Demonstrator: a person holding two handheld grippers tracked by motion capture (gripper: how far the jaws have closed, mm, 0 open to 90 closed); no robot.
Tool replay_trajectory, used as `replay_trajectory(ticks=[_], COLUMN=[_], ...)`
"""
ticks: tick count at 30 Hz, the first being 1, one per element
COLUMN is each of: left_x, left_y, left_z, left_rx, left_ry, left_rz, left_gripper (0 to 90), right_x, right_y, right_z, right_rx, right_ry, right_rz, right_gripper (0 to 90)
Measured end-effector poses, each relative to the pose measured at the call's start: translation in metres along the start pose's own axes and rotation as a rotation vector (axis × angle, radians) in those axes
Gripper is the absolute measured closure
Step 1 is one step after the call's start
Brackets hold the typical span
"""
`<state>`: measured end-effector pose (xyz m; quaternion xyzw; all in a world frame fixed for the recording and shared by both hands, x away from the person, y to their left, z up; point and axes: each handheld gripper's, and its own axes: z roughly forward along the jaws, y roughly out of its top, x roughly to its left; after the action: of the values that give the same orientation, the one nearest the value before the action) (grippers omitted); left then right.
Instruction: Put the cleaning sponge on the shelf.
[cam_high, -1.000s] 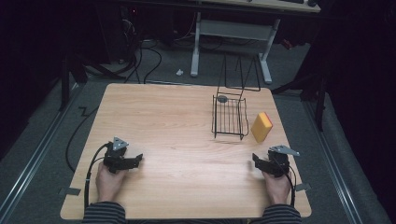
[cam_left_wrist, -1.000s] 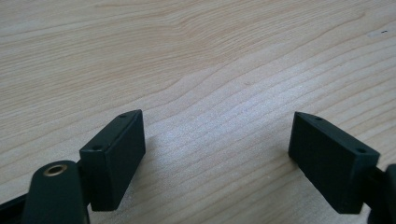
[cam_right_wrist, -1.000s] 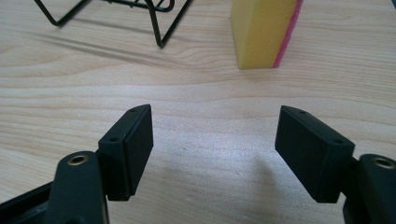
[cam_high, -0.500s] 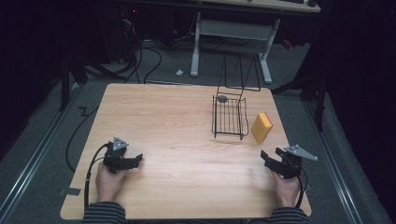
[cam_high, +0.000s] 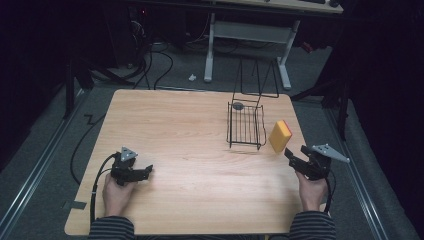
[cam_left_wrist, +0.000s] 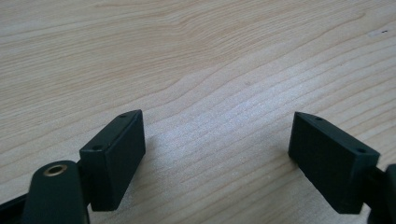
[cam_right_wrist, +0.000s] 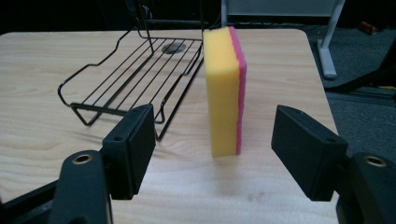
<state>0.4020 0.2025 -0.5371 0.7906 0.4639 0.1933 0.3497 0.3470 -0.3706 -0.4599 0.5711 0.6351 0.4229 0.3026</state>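
A yellow sponge with a pink side (cam_high: 280, 135) (cam_right_wrist: 225, 90) stands on edge on the wooden table (cam_high: 185, 130), just right of a black wire rack (cam_high: 246, 124) (cam_right_wrist: 135, 77). My right gripper (cam_high: 294, 157) (cam_right_wrist: 215, 140) is open, a short way in front of the sponge and aimed at it, with nothing between its jaws. My left gripper (cam_high: 146, 171) (cam_left_wrist: 217, 154) rests low at the table's front left, open over bare wood. A hand holds each gripper.
A small grey round object (cam_high: 238, 105) lies at the rack's far end. Beyond the table stand a black wire frame (cam_high: 257, 80) and a desk's white legs (cam_high: 247, 47). Cables (cam_high: 85, 145) trail on the floor at left.
My right gripper has moved right, toward the table's right edge, and turned to face the sponge. The left gripper has stayed put.
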Motion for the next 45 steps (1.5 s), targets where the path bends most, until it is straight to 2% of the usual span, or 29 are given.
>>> replay_trajectory(ticks=[11, 18, 26, 30, 36, 45], left_x=[0.000, 0.000, 0.000, 0.000, 0.000, 0.000], left_y=[0.000, 0.000, 0.000, 0.000, 0.000, 0.000], left_z=[0.000, 0.000, 0.000, 0.000, 0.000, 0.000], left_rx=[0.000, -0.002, 0.000, 0.000, -0.002, -0.002], left_ry=[0.001, 0.002, 0.001, 0.001, 0.002, 0.003], left_rz=[0.001, 0.000, 0.000, 0.000, 0.000, 0.000], left_gripper=[19.2, 19.2, 19.2, 19.2, 19.3, 19.2], right_x=[-0.003, 0.000, 0.000, -0.004, -0.005, -0.006], right_y=[0.018, 0.027, 0.027, 0.023, 0.018, 0.011], right_z=[0.015, 0.036, 0.052, 0.063, 0.075, 0.088], right_rx=[-0.021, -0.032, -0.014, 0.005, 0.030, 0.053], right_ry=[-0.012, -0.020, -0.033, -0.035, -0.039, -0.050], right_rz=[-0.006, -0.018, -0.018, 0.008, 0.013, 0.021], right_gripper=[31.1, 30.8, 30.6, 29.8, 30.0, 32.3])
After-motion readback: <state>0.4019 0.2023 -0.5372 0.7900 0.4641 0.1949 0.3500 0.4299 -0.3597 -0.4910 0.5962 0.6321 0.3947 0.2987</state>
